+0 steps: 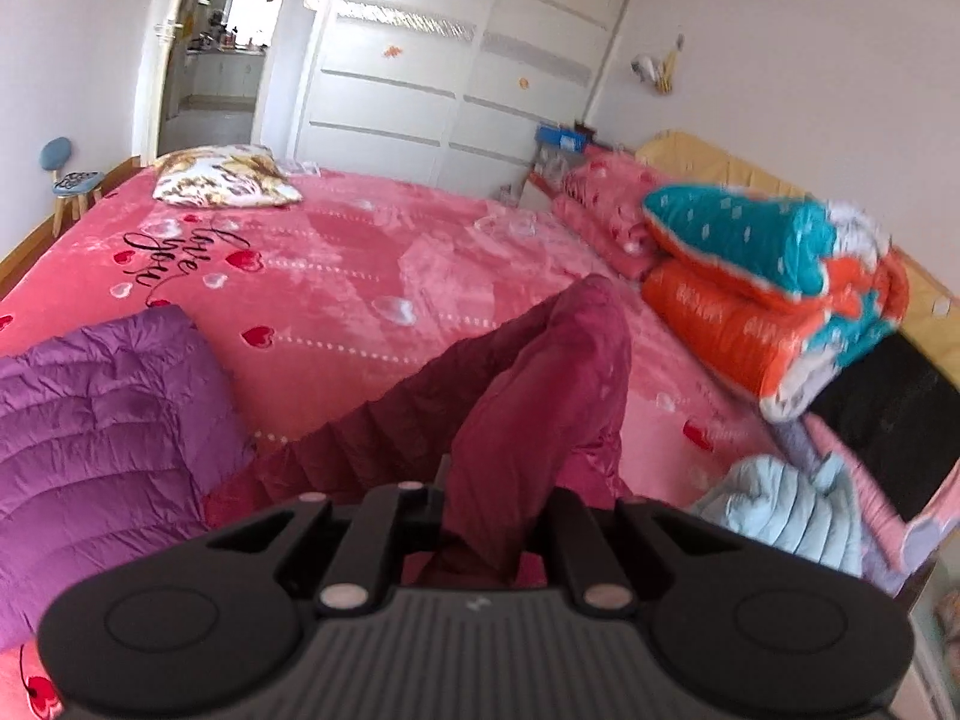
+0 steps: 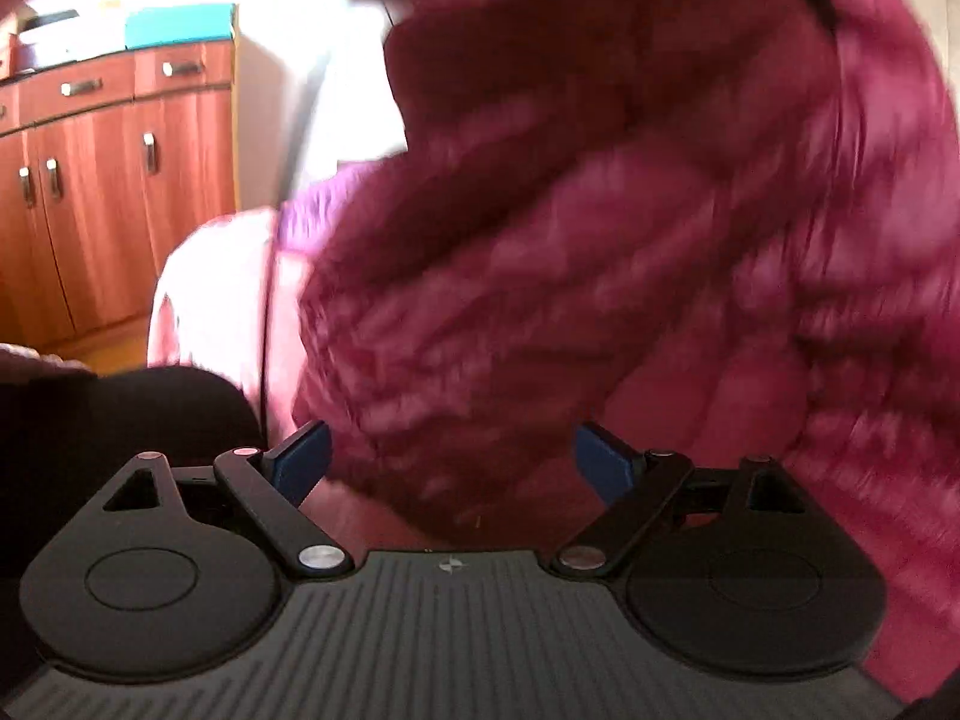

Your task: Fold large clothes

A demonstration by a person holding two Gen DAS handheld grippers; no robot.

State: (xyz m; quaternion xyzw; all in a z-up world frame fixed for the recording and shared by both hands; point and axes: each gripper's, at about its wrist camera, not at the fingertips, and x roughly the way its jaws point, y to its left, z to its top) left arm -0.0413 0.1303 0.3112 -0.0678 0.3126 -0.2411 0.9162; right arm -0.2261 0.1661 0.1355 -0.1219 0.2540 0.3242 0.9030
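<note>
A maroon quilted down jacket (image 1: 528,384) lies on the pink bed. My left gripper (image 1: 489,534) is shut on a sleeve or edge of it, and the cloth runs up and away from the jaws. In the right wrist view the same jacket (image 2: 630,252) fills most of the picture, blurred. My right gripper (image 2: 450,462) is open, its blue fingertips (image 2: 300,462) wide apart just below the jacket, holding nothing.
A purple quilted jacket (image 1: 102,420) lies at the left on the pink bedspread (image 1: 360,264). Folded teal and orange quilts (image 1: 774,288) and a pale blue garment (image 1: 780,510) sit at the right. A patterned pillow (image 1: 222,177) lies at the far end. A red-brown cabinet (image 2: 108,192) stands beside the bed.
</note>
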